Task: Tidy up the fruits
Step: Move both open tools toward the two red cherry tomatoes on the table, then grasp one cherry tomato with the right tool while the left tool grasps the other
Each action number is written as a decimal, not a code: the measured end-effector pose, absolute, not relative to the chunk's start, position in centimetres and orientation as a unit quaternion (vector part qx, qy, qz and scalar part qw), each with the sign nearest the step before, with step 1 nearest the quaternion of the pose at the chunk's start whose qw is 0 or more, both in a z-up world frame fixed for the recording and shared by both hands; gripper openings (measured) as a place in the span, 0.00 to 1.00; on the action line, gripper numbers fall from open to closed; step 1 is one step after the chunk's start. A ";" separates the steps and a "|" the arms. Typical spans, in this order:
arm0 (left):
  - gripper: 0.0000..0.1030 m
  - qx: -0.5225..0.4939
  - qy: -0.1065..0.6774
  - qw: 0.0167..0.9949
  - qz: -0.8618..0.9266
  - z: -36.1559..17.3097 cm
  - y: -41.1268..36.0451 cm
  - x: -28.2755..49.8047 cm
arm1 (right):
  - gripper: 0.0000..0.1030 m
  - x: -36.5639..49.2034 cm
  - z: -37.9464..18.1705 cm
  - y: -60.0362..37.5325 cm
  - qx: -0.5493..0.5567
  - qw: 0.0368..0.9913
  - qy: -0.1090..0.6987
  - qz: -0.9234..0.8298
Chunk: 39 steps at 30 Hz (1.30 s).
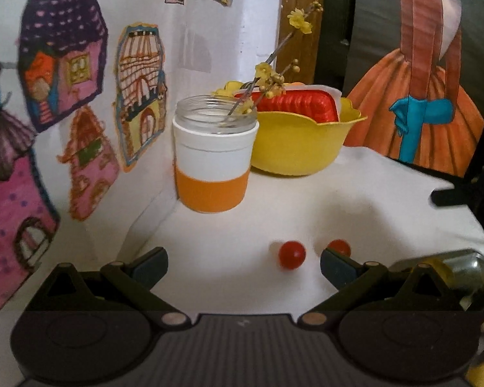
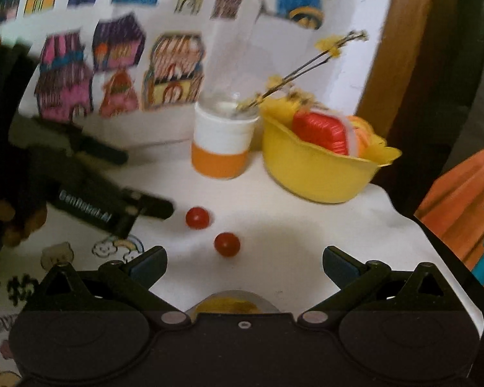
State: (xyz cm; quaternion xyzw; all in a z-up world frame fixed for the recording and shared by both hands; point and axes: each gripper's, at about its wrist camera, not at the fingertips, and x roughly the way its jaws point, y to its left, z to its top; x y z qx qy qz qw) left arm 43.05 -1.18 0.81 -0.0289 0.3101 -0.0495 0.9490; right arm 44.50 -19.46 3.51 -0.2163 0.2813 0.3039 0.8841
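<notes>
Two small red fruits, cherry tomatoes by the look of them, lie loose on the white counter (image 1: 355, 193). In the left wrist view, one tomato (image 1: 292, 254) sits low and just right of centre, and the second tomato (image 1: 338, 247) is half hidden behind the right finger of the left claw (image 1: 243, 266). In the right wrist view the same pair lies at mid-frame, one (image 2: 197, 217) above and left of the other (image 2: 227, 244), close together but apart.

Both claws are spread wide and carry nothing. The right claw (image 2: 244, 266) frames the nearer tomato between its fingers from just short of it; the left claw also shows at the left edge of that view, its tip near the farther tomato.

The yellow bowl (image 1: 298, 148) in the upper middle already holds a red packet (image 1: 301, 104) and is probably the target. Beside it stands a white and orange jar (image 1: 214, 158) with flower twigs (image 1: 274, 74).

These fruits are likely light, round and smooth, so they will roll if nudged and burst if squeezed hard. The best hold is probably across the widest middle, pads square on both sides, closing gently.
</notes>
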 end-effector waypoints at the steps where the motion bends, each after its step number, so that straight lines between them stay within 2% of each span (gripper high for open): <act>1: 1.00 -0.037 0.310 0.948 -0.054 0.8 -1.1 43.3 | 0.99 44.7 3.2 -19.2 -0.219 0.881 0.284 0.308; 7: 0.99 -0.090 0.321 0.939 -0.079 0.3 -1.1 44.7 | 0.97 46.2 2.4 -18.4 -0.210 0.876 0.294 0.319; 11: 0.98 -0.090 0.315 0.941 -0.087 -0.1 -1.4 44.8 | 0.89 46.6 2.0 -17.8 -0.219 0.874 0.293 0.320; 15: 0.91 -0.094 0.310 0.941 -0.099 -0.5 -1.4 44.9 | 0.78 46.7 1.6 -17.6 -0.230 0.872 0.293 0.318; 22: 0.83 -0.098 0.305 0.939 -0.125 -0.7 -1.2 45.1 | 0.65 47.2 1.3 -17.4 -0.224 0.876 0.291 0.313; 27: 0.70 -0.100 0.316 0.935 -0.129 -1.2 -0.9 45.7 | 0.53 47.9 0.9 -17.2 -0.221 0.872 0.309 0.308; 39: 0.59 -0.089 0.323 0.931 -0.144 -1.9 -1.3 45.7 | 0.46 48.2 0.4 -16.9 -0.226 0.870 0.319 0.300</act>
